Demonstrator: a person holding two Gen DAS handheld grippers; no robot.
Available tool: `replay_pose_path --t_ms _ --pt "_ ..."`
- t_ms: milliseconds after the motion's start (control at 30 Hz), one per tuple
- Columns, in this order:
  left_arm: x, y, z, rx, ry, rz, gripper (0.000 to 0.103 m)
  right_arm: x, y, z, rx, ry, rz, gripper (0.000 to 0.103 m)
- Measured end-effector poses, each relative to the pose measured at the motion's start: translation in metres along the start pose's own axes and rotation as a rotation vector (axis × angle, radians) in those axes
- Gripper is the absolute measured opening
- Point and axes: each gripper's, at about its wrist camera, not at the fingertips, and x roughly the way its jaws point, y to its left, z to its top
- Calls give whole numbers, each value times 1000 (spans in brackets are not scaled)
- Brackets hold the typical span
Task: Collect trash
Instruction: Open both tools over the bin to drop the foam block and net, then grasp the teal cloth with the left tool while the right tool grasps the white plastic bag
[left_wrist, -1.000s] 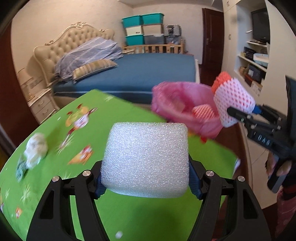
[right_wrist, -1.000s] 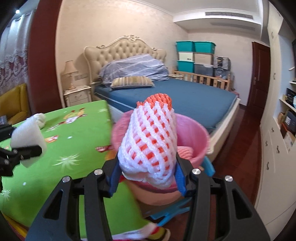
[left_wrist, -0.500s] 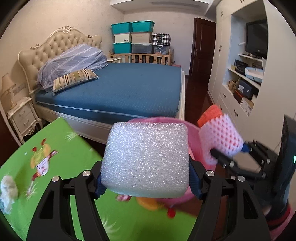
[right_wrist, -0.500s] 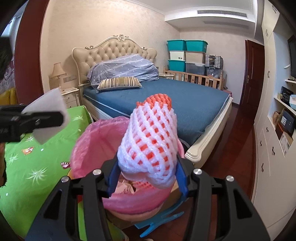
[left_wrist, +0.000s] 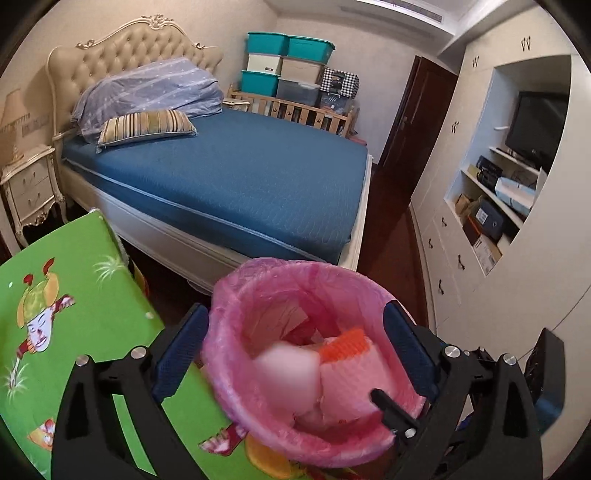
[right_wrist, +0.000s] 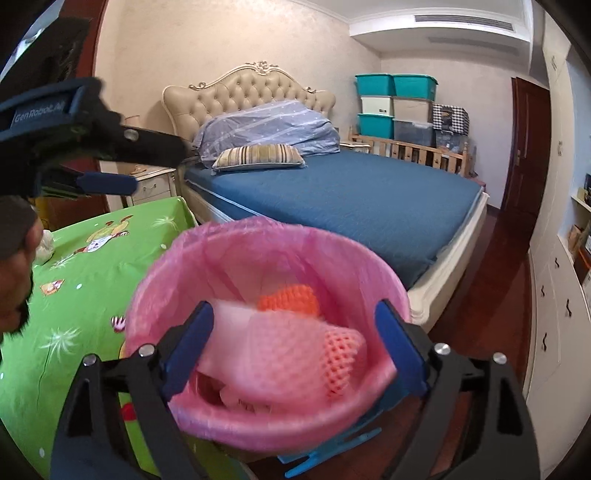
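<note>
With the left gripper (left_wrist: 295, 354) and right gripper (right_wrist: 295, 343) both spread and empty above the pink-lined round trash bin (right_wrist: 229, 236), the white foam block (left_wrist: 286, 373) and orange-white foam fruit net (right_wrist: 295, 343) lie inside it, so the drop step looks complete; next, withdraw toward the crumpled white wad (right_wrist: 46, 242) on the green printed tablecloth (right_wrist: 81, 295).

A thin, glossy pink plastic liner (right_wrist: 229, 258) wraps the bin at lower centre. Inside lies soft foam netting (right_wrist: 340, 350). The green cloth (left_wrist: 92, 332) at lower left looks smooth and printed.
</note>
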Motion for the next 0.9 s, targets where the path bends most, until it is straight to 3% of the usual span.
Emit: replay_pose_path --t_ms 167,400,633,733,900 --pt "-48 34 -16 40 -53 98 89 -41 -3 -10 6 -34 10 91" --pt "-137 123 -70 105 -106 404 89 -52 43 14 -80 -38 33 91" --pt "-229 231 -132 1 -101 631 89 -18 167 47 -163 -21 159 91" --pt "-267 285 -159 -97 -86 743 89 -2 228 49 -192 4 224 91" --pt "-301 344 -196 -200 -47 873 89 33 328 55 -215 77 310 91"
